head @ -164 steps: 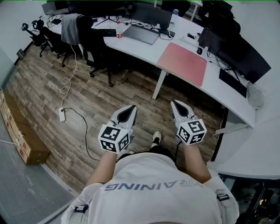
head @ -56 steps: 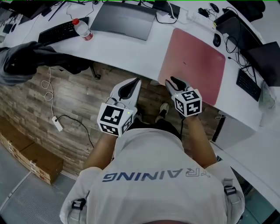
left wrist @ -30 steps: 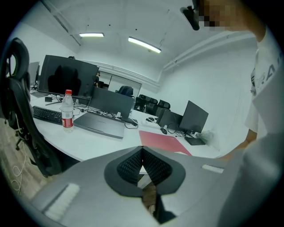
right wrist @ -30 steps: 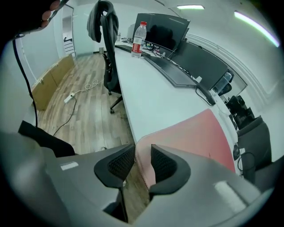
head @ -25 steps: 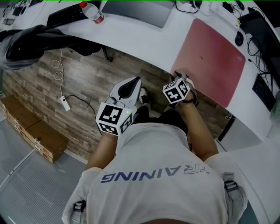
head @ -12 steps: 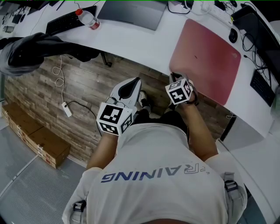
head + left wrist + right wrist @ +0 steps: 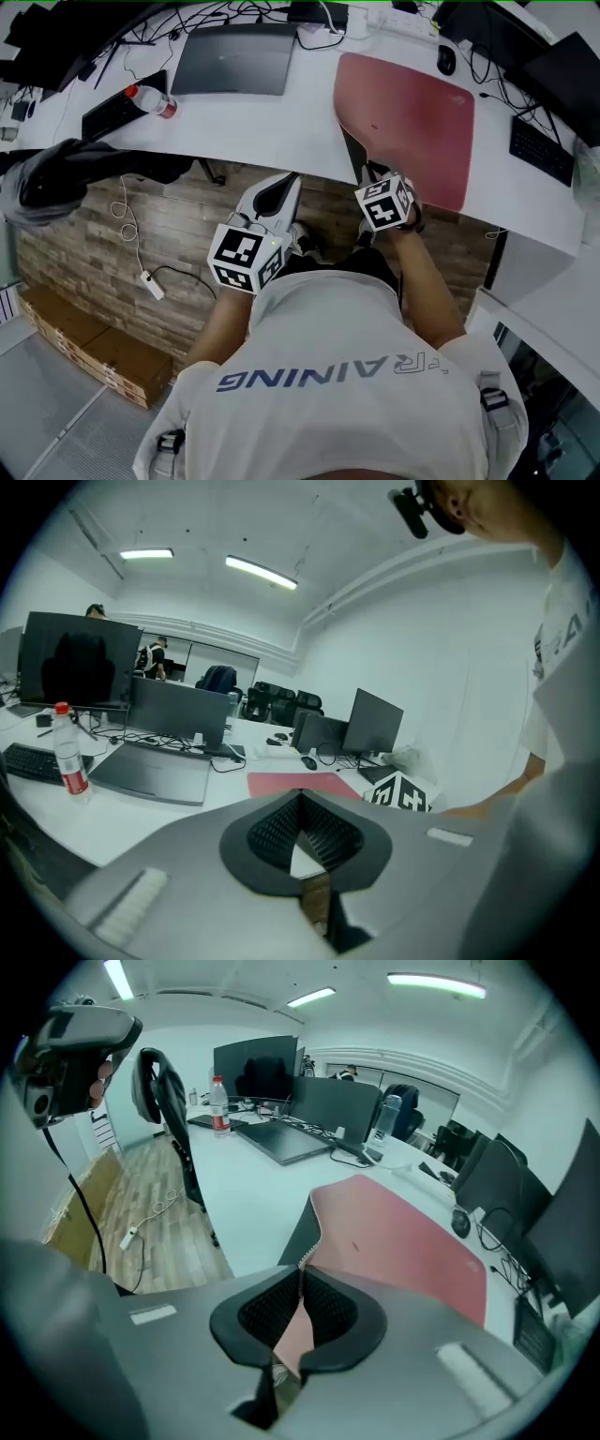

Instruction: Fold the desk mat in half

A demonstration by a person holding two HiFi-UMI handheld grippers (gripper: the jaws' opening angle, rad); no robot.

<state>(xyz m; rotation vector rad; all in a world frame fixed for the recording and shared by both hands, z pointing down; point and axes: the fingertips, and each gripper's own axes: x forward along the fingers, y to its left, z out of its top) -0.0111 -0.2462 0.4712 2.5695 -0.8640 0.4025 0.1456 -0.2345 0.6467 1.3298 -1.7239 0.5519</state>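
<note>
Mat handling first: the desk mat (image 7: pixel 412 122) looks thin, soft and light, so it should bend over easily. A single pinch may let the rest sag or drag, though, and I'd judge the two near corners the best places to hold. It is a dusty-red rectangle with a dark underside, lying flat on the white desk (image 7: pixel 281 122) just right of the closed laptop (image 7: pixel 234 58). The exception is its near corner on the laptop's side, which curls up and shows that dark back. My right gripper (image 7: pixel 369 172) has just been closing and pinches that raised corner between its pads. My left gripper (image 7: pixel 284 184) hangs off the desk edge, nearer me than the laptop, jaws pressed together on nothing.
</note>
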